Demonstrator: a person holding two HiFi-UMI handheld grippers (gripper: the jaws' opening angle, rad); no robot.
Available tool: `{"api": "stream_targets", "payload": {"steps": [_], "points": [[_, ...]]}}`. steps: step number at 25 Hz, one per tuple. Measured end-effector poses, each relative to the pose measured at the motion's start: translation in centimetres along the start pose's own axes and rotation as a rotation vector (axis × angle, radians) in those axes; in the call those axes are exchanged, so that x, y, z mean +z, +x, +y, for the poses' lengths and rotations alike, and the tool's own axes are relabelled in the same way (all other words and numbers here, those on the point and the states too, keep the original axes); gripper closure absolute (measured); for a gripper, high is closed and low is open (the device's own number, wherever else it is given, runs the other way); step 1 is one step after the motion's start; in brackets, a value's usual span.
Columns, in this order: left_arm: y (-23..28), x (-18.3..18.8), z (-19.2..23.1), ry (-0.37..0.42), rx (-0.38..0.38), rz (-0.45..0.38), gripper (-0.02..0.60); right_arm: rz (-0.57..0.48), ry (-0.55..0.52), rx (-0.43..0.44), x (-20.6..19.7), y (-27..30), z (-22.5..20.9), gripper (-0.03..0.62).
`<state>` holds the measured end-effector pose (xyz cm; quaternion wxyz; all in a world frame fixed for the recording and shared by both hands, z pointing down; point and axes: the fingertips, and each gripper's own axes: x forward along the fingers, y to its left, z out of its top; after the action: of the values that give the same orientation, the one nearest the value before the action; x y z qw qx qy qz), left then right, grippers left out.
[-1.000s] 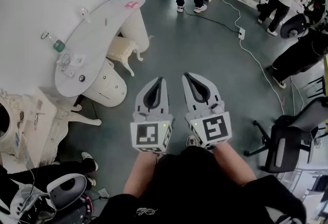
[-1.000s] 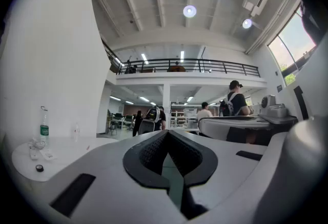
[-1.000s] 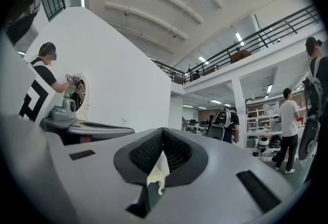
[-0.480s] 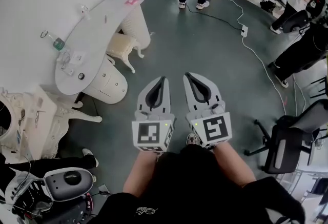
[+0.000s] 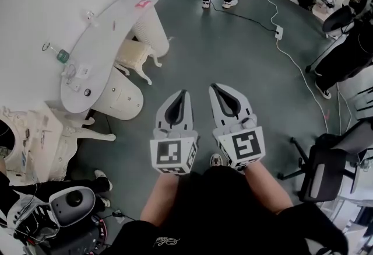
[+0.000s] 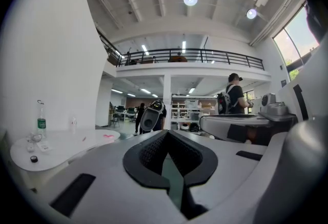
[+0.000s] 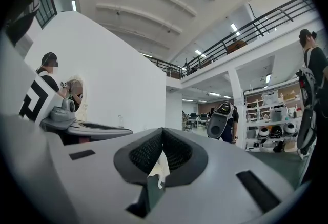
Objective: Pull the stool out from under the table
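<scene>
No readable text for you here. Marker cube (image 5: 173,153) on left tool (image 5: 183,94), same on right tool (image 5: 214,88): square patterns, no letters. Pink mark (image 5: 143,4), far end of table (image 5: 111,32): too blurred. White script (image 5: 166,241) on your shirt (image 5: 221,207): illegible.

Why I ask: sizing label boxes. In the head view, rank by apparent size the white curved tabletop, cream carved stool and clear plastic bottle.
1. white curved tabletop
2. cream carved stool, partly hidden beneath it
3. clear plastic bottle, clearly smallest

Office chair (image 5: 324,167) rt; wht floor cable (image 5: 296,66) w/ prob. power strip (image 5: 279,31)
</scene>
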<state>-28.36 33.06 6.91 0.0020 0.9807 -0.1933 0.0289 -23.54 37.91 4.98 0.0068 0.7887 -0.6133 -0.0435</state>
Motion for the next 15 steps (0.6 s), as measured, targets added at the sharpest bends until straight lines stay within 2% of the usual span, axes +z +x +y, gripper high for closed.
{"api": "stream_targets", "payload": {"steps": [9,15], "points": [[4.0,-1.5,0.6,0.013,0.031,0.059,0.575,0.075,0.066,0.034,-3.1,2.6,-2.5,0.588],[8.7,-3.7,4.8,-0.031,0.035,0.089,0.575,0.119,0.069,0.065,-5.6,8.8,-3.1,0.588]]}}
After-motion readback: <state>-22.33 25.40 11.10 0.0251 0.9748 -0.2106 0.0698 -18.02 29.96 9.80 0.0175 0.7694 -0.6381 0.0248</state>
